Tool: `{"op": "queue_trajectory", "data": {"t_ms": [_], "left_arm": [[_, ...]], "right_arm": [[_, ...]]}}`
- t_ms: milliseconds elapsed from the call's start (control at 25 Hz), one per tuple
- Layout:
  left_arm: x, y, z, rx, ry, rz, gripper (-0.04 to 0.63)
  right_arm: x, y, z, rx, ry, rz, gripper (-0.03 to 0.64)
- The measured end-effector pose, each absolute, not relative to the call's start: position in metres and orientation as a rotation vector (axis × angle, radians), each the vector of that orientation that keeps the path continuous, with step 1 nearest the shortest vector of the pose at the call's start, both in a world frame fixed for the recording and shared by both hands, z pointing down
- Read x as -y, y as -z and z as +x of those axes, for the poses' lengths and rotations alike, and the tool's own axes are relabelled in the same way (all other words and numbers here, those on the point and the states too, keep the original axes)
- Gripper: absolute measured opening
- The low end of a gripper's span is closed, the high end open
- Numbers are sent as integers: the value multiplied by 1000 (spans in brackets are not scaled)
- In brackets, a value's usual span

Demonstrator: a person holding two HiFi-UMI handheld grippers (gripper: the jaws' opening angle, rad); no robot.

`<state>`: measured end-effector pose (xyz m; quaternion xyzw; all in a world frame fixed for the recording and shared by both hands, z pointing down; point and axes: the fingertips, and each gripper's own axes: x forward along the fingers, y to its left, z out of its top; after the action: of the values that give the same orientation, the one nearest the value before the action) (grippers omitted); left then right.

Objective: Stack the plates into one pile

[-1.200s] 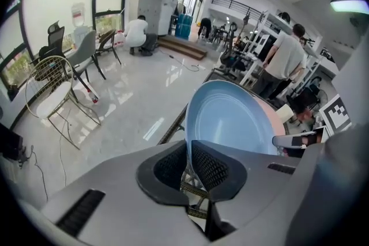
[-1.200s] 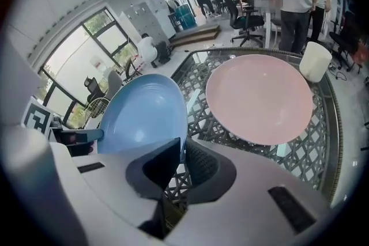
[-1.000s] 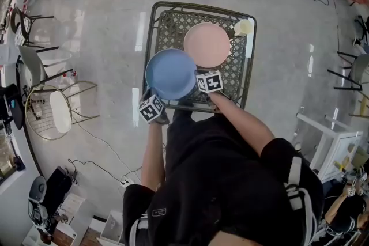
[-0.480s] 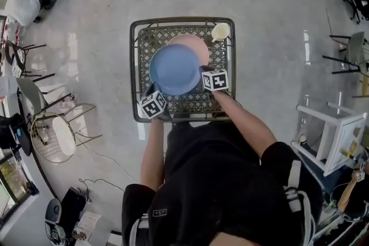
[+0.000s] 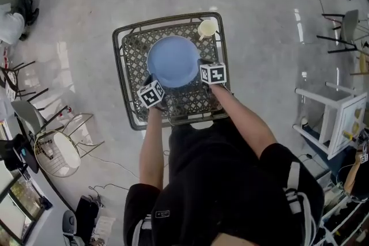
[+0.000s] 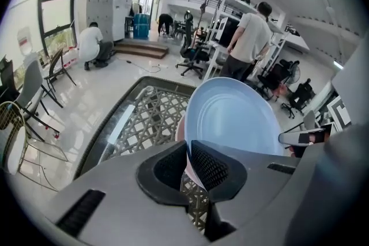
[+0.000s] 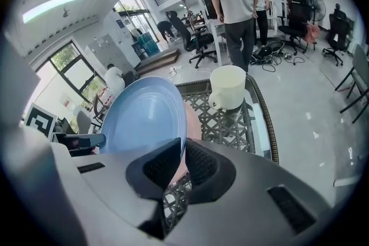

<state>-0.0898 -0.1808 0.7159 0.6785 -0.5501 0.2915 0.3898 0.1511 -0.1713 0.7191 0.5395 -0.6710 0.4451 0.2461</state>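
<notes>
A blue plate (image 5: 173, 60) hangs over the lattice table (image 5: 130, 50), held by its rim on both sides. My left gripper (image 5: 152, 82) is shut on the plate's near-left edge and my right gripper (image 5: 201, 68) on its near-right edge. In the left gripper view the blue plate (image 6: 233, 115) rises from between the pads of the left gripper (image 6: 187, 152), with a sliver of pink plate (image 6: 180, 127) under it. In the right gripper view the blue plate (image 7: 147, 112) sits in the right gripper (image 7: 183, 150), and the pink plate (image 7: 194, 120) peeks out below. From the head view the pink plate is hidden.
A cream cup (image 5: 207, 27) stands at the table's far right corner, close to the plate's edge. The table has a raised metal rim (image 5: 121, 83). Chairs (image 5: 55, 141) stand on the floor to the left, a white stand (image 5: 334, 118) to the right. People stand beyond the table.
The blue plate, carried by both grippers, has moved from the table's near-left over the pink plate, which it now covers in the head view.
</notes>
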Motion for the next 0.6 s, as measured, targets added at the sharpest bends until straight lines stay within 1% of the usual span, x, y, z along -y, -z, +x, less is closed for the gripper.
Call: {"op": "queue_trajectory", "data": {"t_ms": [280, 600], "left_arm": [[188, -756, -87, 1360, -831, 1654, 38], [193, -778, -85, 1316, -910, 1621, 40]], "right_arm": [[175, -752, 153, 1746, -1264, 1469, 26], [183, -769, 153, 1718, -1254, 1438, 26]]}}
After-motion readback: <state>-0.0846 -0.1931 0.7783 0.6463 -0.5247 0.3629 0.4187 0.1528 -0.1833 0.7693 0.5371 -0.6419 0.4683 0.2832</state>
